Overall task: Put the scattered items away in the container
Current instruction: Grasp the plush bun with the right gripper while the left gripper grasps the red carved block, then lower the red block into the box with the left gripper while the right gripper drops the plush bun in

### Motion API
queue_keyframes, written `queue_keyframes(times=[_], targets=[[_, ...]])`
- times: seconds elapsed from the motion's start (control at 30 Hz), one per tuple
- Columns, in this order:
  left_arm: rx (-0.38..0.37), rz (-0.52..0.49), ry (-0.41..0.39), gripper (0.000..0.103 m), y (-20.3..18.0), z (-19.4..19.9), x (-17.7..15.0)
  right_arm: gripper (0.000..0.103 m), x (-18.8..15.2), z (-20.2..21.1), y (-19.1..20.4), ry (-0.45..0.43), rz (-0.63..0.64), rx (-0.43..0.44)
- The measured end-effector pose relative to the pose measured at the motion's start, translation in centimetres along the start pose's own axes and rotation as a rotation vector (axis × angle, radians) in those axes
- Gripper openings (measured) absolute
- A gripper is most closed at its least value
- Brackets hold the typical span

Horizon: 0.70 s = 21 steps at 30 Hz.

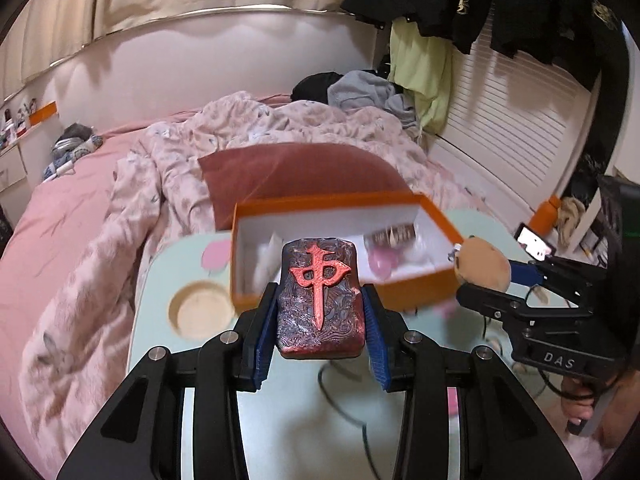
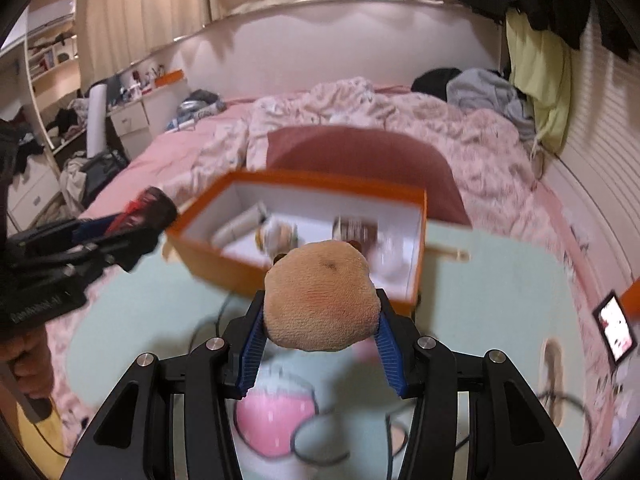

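Observation:
My left gripper is shut on a dark red mahjong-tile block with a red character on it, held above the table just in front of the orange box. My right gripper is shut on a tan plush toy, held near the box's front wall. The box is open, white inside, and holds several small items. The right gripper with the plush shows at the box's right corner in the left wrist view. The left gripper shows left of the box in the right wrist view.
The box stands on a pale green table with a round cup recess and a black cable. A phone lies at the right. A bed with a rumpled quilt and a dark red cushion is behind.

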<state>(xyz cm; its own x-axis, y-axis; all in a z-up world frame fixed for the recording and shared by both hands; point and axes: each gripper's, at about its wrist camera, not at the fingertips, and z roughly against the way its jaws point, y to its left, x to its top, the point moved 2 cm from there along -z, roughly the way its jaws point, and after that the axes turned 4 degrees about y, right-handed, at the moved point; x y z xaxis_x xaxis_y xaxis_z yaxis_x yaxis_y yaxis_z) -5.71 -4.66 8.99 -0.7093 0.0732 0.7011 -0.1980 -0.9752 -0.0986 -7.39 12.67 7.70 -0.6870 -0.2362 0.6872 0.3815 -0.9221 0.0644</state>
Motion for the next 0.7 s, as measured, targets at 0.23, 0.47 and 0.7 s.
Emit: queue_keyframes(times=[0.23, 0.47, 0.7], targets=[[0.017, 0.028, 0.044, 0.041, 0.7, -3.7, 3.6, 0.049, 4.1, -4.4, -1.2, 0.082, -0.067, 0.011], [0.056, 0.059, 0.111, 0.041, 1.4, -7.6, 4.9, 0.049, 5.6, -9.2, -1.5, 0.177, -0.063, -0.048], [0.093, 0.064, 0.131, 0.041, 1.3, -8.7, 5.0, 0.054, 6.0, -11.0, -2.5, 0.211, -0.108, -0.078]])
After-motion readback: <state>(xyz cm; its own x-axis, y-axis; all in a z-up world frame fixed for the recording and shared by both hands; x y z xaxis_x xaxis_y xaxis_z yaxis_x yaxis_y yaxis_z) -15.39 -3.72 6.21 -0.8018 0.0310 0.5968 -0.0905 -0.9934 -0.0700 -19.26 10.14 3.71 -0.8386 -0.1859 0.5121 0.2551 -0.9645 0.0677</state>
